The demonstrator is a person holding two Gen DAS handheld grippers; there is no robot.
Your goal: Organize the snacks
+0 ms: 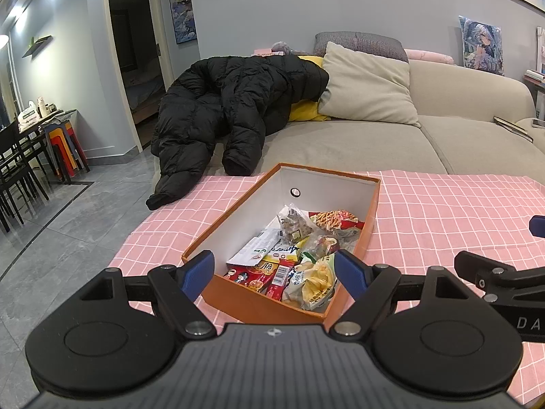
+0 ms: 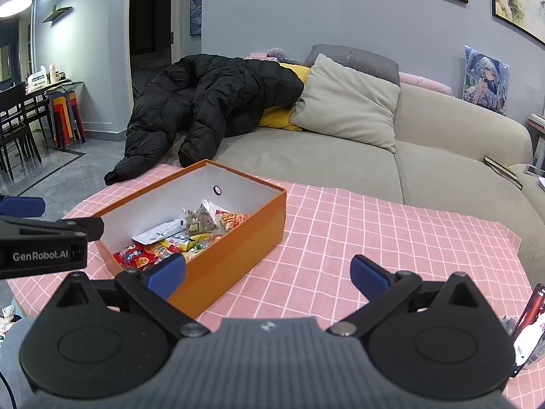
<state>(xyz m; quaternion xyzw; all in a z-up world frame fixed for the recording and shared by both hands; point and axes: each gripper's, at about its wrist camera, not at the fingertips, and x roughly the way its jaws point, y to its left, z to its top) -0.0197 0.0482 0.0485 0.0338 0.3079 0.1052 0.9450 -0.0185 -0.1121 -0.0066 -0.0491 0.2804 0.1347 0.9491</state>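
An orange box [image 1: 369, 218] with white inner walls stands on the pink checked cloth [image 1: 442, 211] and holds several snack packets [image 1: 299, 259]. It also shows in the right wrist view [image 2: 238, 259], with the packets [image 2: 177, 238] heaped at its near end. My left gripper [image 1: 274, 271] is open and empty, its blue fingertips [image 1: 197, 272] straddling the near end of the box just above the packets. My right gripper [image 2: 269, 274] is open and empty over the cloth, to the right of the box, its left fingertip close to the box's near wall.
A beige sofa [image 2: 306, 160] runs behind the table, with a black puffer coat [image 2: 204, 102] and a grey cushion [image 2: 344, 102] on it. Dark dining chairs [image 1: 17, 160] and stacked stools [image 1: 64, 143] stand at far left. A phone [image 2: 529, 334] stands at the right edge.
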